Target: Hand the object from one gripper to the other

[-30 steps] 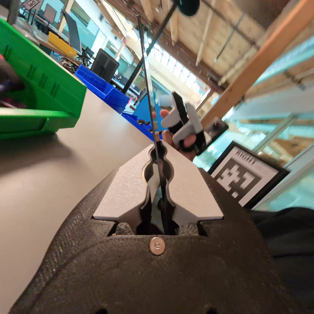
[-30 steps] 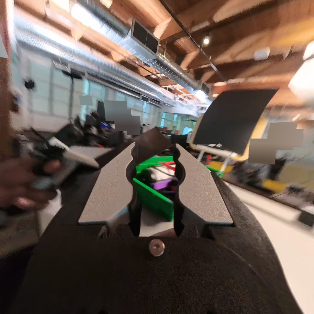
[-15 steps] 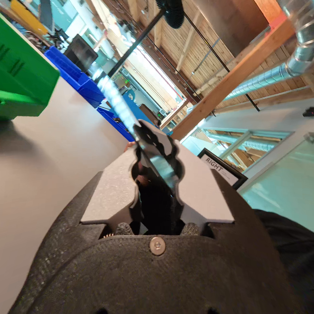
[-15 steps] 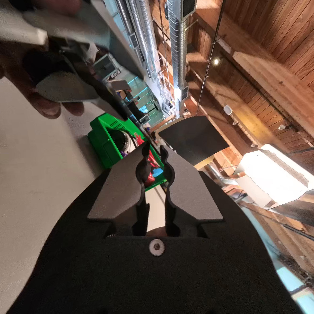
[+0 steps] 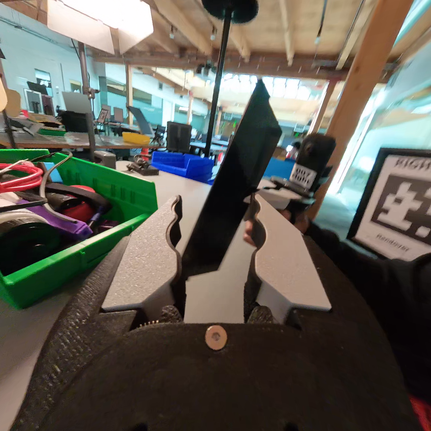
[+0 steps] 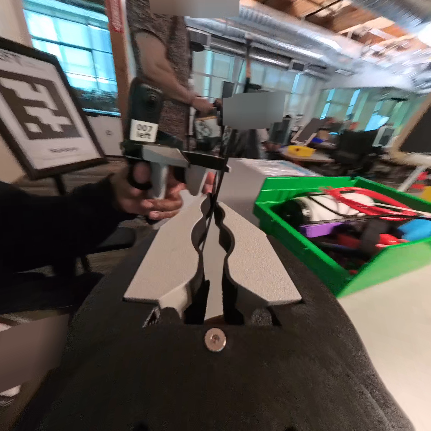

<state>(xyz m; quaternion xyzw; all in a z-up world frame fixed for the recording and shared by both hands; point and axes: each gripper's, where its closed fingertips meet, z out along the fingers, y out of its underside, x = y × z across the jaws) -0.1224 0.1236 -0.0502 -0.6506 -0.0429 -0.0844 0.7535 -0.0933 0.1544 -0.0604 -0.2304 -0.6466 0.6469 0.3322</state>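
Note:
A thin flat black plate (image 5: pixel 242 168) stands upright between the fingers of my left gripper (image 5: pixel 215 200), which is open, its fingers spread wide on either side of the plate. In the right wrist view the plate (image 6: pixel 208 221) shows edge-on, and my right gripper (image 6: pixel 212 200) is shut on it at the fingertips. The right gripper (image 5: pixel 277 196) also shows just right of the plate in the left wrist view. The left gripper (image 6: pixel 205 163), held in a hand (image 6: pixel 151 200), faces me in the right wrist view, its fingers around the plate's upper part.
A green bin (image 5: pixel 112 186) full of cables and parts sits on the grey table (image 5: pixel 23 331) to the left; it also shows on the right of the right wrist view (image 6: pixel 303 247). A framed marker board (image 5: pixel 396 205) stands beside the table. Blue bins (image 5: pixel 184 163) lie farther back. A person (image 6: pixel 163 58) stands behind. The left gripper's tips are roughly 5 cm from the right gripper's.
My left gripper was shut on the plate and has opened. My right gripper was open, swung in and has shut on the plate. Both views have levelled out.

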